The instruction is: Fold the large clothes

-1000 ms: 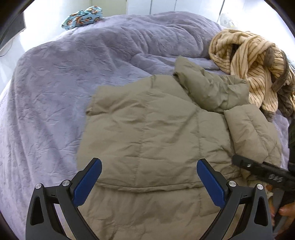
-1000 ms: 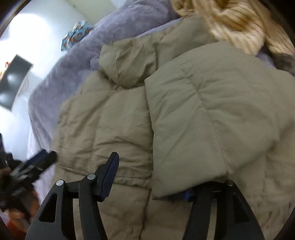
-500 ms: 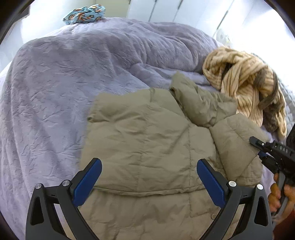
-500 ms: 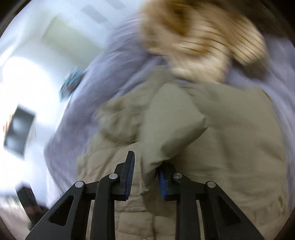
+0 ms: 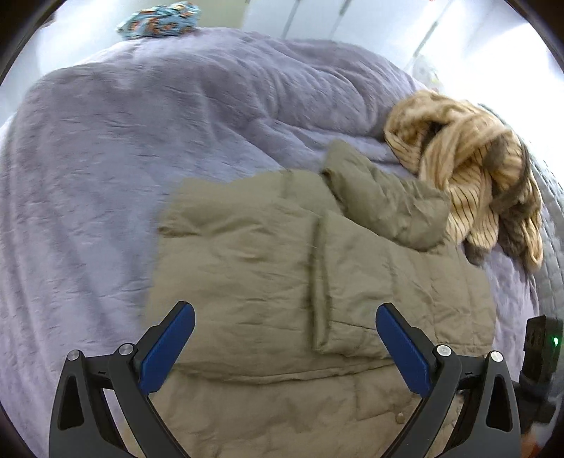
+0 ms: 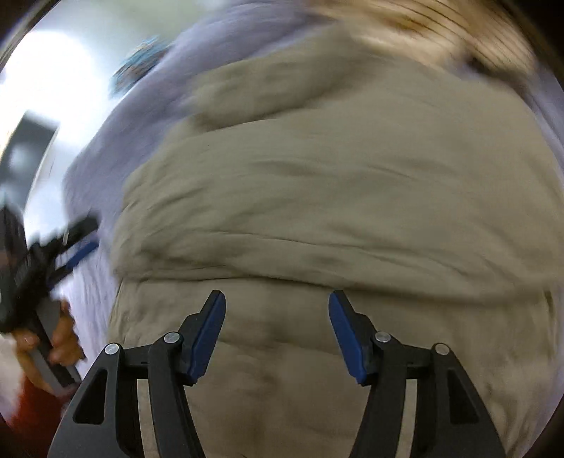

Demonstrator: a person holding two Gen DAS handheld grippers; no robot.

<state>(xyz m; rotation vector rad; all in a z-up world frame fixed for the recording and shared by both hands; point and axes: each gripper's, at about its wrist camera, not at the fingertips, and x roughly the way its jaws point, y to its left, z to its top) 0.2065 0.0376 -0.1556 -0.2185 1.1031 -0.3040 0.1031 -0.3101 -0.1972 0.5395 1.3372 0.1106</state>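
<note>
Now the olive jacket (image 5: 282, 282) lies partly folded on the purple bed (image 5: 123, 158); the left gripper (image 5: 285, 338) hangs wide and empty, the right gripper (image 6: 276, 331) opening, nothing between its fingers.

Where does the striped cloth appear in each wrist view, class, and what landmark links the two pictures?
Left wrist view: the striped cloth lies bunched at the right, beyond the jacket.
Right wrist view: the striped cloth is a blurred band along the top edge, right of middle.
Shared landmark: the patterned blue cloth far off on the bed.
</note>
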